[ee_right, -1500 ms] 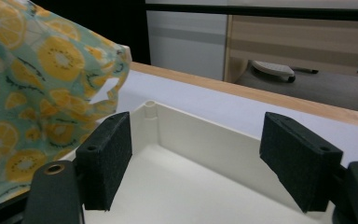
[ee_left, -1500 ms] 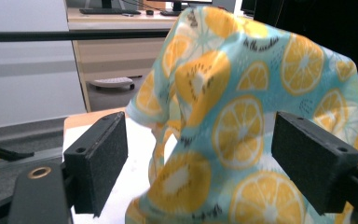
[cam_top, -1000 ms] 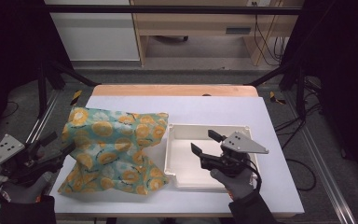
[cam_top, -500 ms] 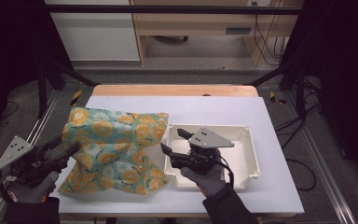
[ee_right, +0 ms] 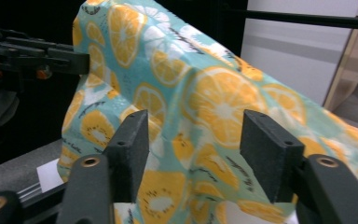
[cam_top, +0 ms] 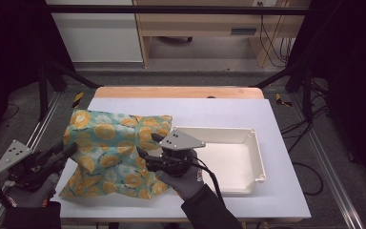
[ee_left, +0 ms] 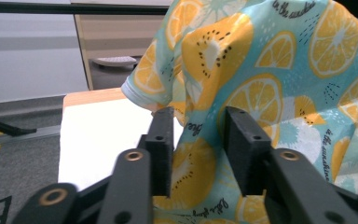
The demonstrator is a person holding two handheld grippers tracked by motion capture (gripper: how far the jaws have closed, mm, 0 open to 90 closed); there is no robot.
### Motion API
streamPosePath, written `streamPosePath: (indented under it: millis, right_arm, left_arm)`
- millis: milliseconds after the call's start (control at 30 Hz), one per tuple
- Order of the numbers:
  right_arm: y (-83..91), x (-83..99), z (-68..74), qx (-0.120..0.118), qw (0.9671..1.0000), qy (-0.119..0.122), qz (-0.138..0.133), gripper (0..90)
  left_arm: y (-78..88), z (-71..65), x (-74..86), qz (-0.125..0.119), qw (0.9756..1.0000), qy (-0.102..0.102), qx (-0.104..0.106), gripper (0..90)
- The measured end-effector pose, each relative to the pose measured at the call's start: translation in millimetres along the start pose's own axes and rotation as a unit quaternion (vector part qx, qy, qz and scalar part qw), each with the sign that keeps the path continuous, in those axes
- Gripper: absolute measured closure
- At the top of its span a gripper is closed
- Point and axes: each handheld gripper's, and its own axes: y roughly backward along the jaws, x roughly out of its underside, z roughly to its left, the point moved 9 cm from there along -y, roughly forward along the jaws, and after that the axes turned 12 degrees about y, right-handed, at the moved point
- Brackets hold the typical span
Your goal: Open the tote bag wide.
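A: On the table [cam_top: 276, 119] left half, the citrus-print cloth [cam_top: 119, 148] sits bunched; left gripper [ee_left: 199, 140] has just been closing on its edge, gap remaining.

B: Right gripper [ee_right: 193, 154], half open and also narrowing, straddles cloth without pinching. Next, probably: both clamp, then lift.

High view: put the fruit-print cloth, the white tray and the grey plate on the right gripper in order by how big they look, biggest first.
1. Fruit-print cloth, the widest spread.
2. White tray, somewhat smaller, though the right gripper covers its left end.
3. Grey plate, far smaller, even though it sits higher and nearer the camera.

Grey floor [cam_top: 124, 78], wooden desk [cam_top: 205, 24] behind, white cabinet [cam_top: 95, 33].
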Motion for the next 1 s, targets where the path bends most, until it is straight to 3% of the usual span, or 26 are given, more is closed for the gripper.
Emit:
streamPosePath:
  millis: [200, 367, 500, 767, 1000]
  right_arm:
    - [-12.5, -0.1, 8.1, -0.012, 0.9999, 0.0, 0.009, 55.6]
    - [-17.0, -0.8, 14.9, -0.028, 0.9995, -0.006, 0.016, 78.1]
    - [-15.9, -1.7, 14.9, -0.038, 0.9991, -0.011, 0.014, 88.5]
    - [-12.9, -2.9, 16.5, -0.047, 0.9987, -0.015, 0.012, 90.0]
    - [-2.3, -5.1, 26.0, -0.058, 0.9983, -0.004, 0.003, 90.0]
  left_arm:
    - [3.0, -1.1, -0.3, -0.001, 1.0, 0.006, 0.005, 78.1]
    - [7.2, -1.0, -1.6, -0.006, 0.9998, 0.012, 0.013, 86.9]
    - [8.5, -0.9, -2.0, -0.006, 0.9998, 0.012, 0.013, 89.5]
    - [13.3, -3.7, -3.9, -0.016, 0.9997, 0.01, 0.016, 90.0]
    - [22.9, -9.9, -2.9, -0.019, 0.9996, 0.0, 0.02, 90.0]
